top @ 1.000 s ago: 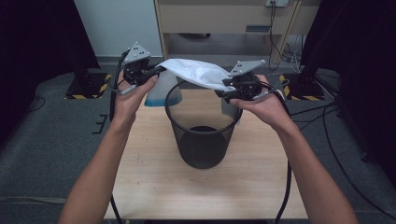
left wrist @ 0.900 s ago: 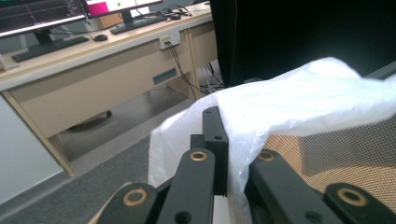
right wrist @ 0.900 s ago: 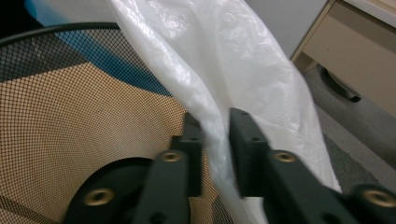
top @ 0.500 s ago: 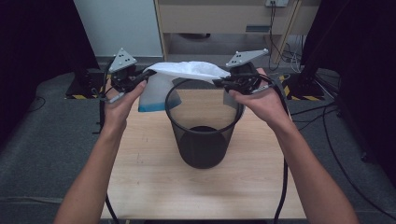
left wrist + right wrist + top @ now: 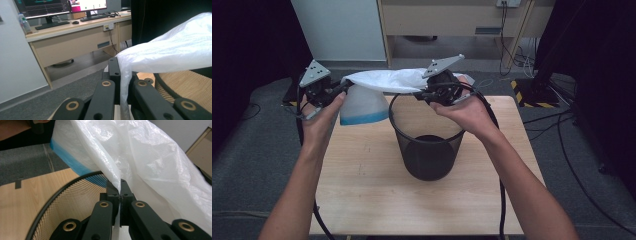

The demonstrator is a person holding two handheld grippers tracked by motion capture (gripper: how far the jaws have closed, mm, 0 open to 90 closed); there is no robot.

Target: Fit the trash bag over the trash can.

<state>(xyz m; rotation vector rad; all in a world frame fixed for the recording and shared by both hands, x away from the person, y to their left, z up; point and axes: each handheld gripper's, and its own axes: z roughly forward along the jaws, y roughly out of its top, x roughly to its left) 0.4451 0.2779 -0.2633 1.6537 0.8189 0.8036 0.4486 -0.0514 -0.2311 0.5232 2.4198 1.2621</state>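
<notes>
Bag [image 5: 384, 80] hides my left gripper's [image 5: 343, 89] tips in the high view; the plate on top covers most of my right gripper [image 5: 424, 94] there. In the left gripper view the bag runs off the right edge and its pinched strip drops out of the bottom edge. In the right gripper view it spills past the top and right edges. Bin [image 5: 428, 145] is cut by the edge in both gripper views, so its base is unseen. Bin's far rim sits behind the bag. Monitor text in the left gripper view is too small to read.
</notes>
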